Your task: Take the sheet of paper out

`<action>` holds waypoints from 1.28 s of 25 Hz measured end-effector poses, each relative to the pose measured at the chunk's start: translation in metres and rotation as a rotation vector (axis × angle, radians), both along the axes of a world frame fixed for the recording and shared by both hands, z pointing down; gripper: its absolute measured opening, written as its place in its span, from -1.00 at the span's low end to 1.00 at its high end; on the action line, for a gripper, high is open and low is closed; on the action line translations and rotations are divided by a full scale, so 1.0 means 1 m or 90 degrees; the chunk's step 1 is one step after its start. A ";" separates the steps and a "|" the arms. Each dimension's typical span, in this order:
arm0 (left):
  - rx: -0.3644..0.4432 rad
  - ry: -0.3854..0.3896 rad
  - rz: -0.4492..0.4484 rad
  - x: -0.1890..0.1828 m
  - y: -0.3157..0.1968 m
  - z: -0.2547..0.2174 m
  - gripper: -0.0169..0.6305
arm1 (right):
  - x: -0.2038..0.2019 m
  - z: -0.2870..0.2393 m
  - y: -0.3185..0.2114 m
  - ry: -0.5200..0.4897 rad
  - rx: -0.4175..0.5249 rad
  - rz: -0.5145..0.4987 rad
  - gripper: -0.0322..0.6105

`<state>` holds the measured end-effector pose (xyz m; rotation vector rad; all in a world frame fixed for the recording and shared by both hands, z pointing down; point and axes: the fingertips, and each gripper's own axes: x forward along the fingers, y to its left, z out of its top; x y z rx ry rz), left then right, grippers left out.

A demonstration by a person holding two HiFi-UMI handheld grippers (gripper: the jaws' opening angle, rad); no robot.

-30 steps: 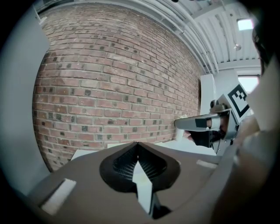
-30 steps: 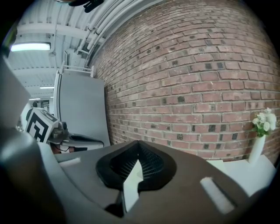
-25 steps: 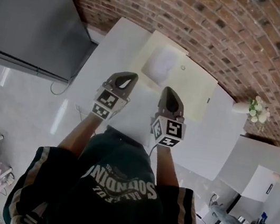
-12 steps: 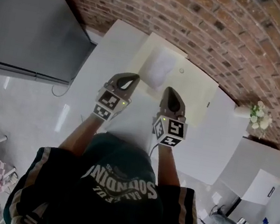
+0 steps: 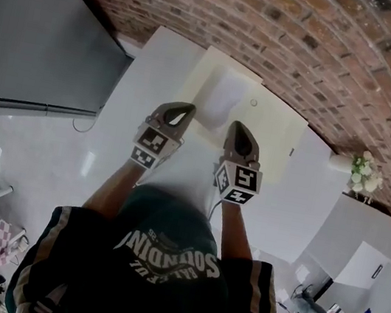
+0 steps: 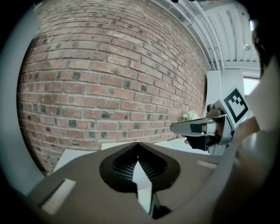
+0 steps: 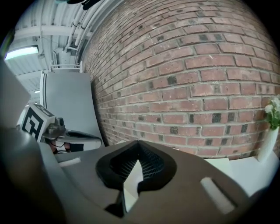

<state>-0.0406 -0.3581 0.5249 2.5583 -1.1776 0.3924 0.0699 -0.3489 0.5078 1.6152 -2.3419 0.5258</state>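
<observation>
Workshop-like studio: brick wall (image 5: 312, 45), white tables (image 5: 146, 76), exposed ceiling pipes (image 7: 89, 19).

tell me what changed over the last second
The left tool and right tool both moved forward and slightly down towards the folder; their tips are now at its near edge. Nothing was gripped or let go. Both tools stay shut; the folder and paper lie unmoved on the table.

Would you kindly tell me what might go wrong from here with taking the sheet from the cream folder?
Both the left gripper and right gripper are shut, so they could shove the cream folder along the white table instead of pinching anything. The sheet lies flat and may crease or tear when it is picked up.
</observation>
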 end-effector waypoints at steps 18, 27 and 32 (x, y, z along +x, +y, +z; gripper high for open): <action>-0.061 -0.013 0.019 0.019 -0.026 0.045 -0.91 | 0.004 0.067 -0.034 0.007 -0.099 -0.041 -0.89; -0.082 -0.018 0.019 0.019 -0.027 0.061 -0.91 | 0.003 0.100 -0.041 0.008 -0.159 -0.055 -0.65; -0.095 -0.022 0.012 0.014 -0.023 0.069 -0.91 | 0.008 0.128 -0.041 0.024 -0.216 -0.059 -0.55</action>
